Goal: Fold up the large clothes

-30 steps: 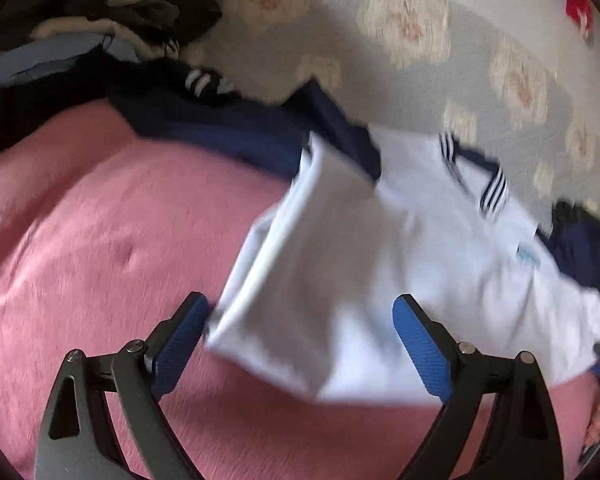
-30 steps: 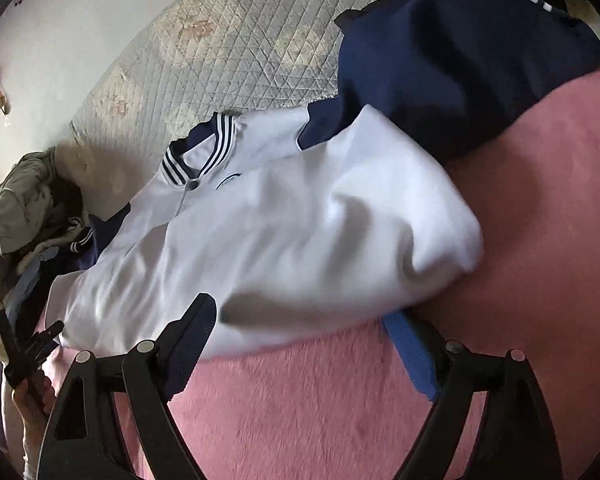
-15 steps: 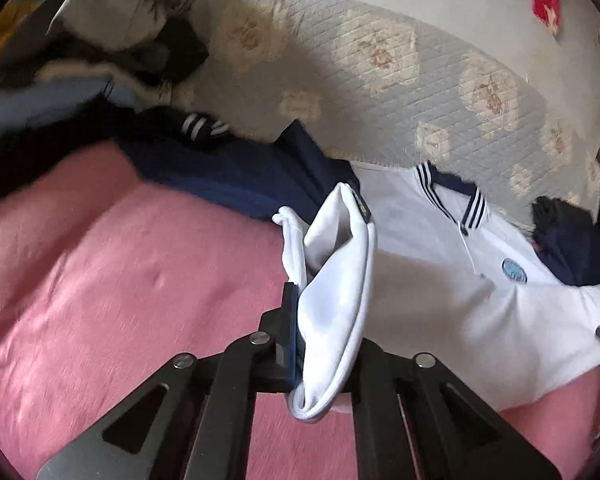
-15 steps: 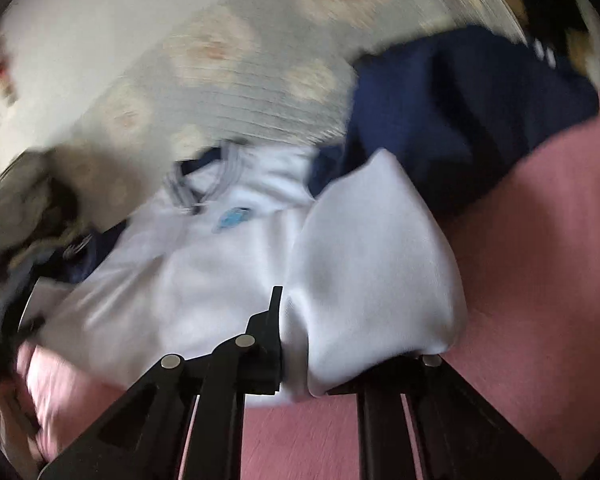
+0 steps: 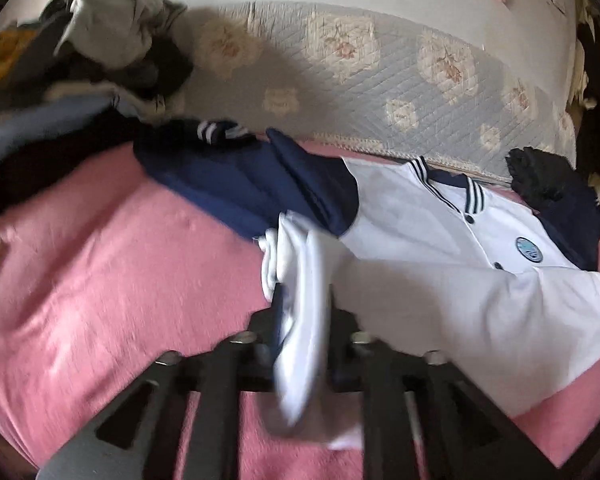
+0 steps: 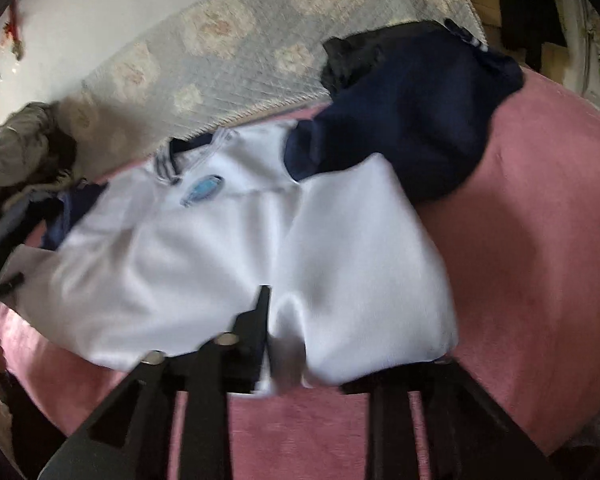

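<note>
Two grippers were both clenched on the white jacket [image 5: 440,240]: your left gripper [image 5: 300,320] pinched a bunched fold of its hem, and your right gripper [image 6: 284,336] pinched the other end. That jacket lay on the pink blanket [image 5: 100,260], collar toward the far edge, with its navy sleeve [image 6: 412,112] spread near the quilted mattress [image 5: 380,80].

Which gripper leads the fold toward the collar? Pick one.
Probably neither alone. The left gripper and right gripper each have their jaws shut on the hem of the white jacket with navy sleeves. If forced: right, holding the broader bunch.
</note>
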Tool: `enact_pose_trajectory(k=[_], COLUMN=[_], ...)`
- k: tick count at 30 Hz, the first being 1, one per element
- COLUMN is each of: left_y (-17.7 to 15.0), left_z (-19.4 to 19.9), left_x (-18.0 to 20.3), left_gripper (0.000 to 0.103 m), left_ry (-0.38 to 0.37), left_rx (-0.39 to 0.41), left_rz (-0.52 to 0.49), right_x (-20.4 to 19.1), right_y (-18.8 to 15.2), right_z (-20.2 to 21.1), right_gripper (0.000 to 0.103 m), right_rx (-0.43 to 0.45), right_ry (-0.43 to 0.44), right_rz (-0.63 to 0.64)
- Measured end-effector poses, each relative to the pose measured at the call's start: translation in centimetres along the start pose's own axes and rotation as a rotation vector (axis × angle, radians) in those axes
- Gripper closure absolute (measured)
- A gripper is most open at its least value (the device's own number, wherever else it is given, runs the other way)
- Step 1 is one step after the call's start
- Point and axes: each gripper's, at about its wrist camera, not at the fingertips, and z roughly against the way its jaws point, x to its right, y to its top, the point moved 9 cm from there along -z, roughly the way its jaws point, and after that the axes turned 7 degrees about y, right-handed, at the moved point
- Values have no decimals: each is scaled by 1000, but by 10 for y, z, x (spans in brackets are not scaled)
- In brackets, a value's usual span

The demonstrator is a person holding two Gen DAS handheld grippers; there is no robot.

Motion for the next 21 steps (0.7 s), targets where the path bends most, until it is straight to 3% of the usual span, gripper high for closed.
enact_pose_trajectory(k=[1, 2, 4, 7, 9, 12, 15, 21], left_y=[3, 4, 6, 13, 16, 14, 11, -11], left_z=[2, 5, 13, 31, 46, 51, 44, 9], left_x=[0, -1, 2, 17, 29, 51, 70, 97], left_gripper=[35, 26, 22, 22, 17, 16, 16, 16], left_ry=[-10, -23, -31, 3, 10, -112, -205, -208], left_rx=[17, 31, 65, 149, 205, 157, 94, -10], left_rz=[17, 31, 18, -95, -141, -129, -87, -110], right_x=[1, 0, 0, 11, 9, -10, -42, -75], right_y=[4, 6, 11, 21, 29, 37, 39, 21], right_z=[8, 18, 31, 53, 68, 75, 64, 22], right_gripper=[55, 55, 50, 26, 24, 17, 16, 16], right_rx=[29, 61, 94, 181, 254, 273, 248, 189], right_ry=[-32, -61, -129, -280, -310, -216, -93, -43], right_rz=[20, 45, 95, 107, 126, 146, 190, 181])
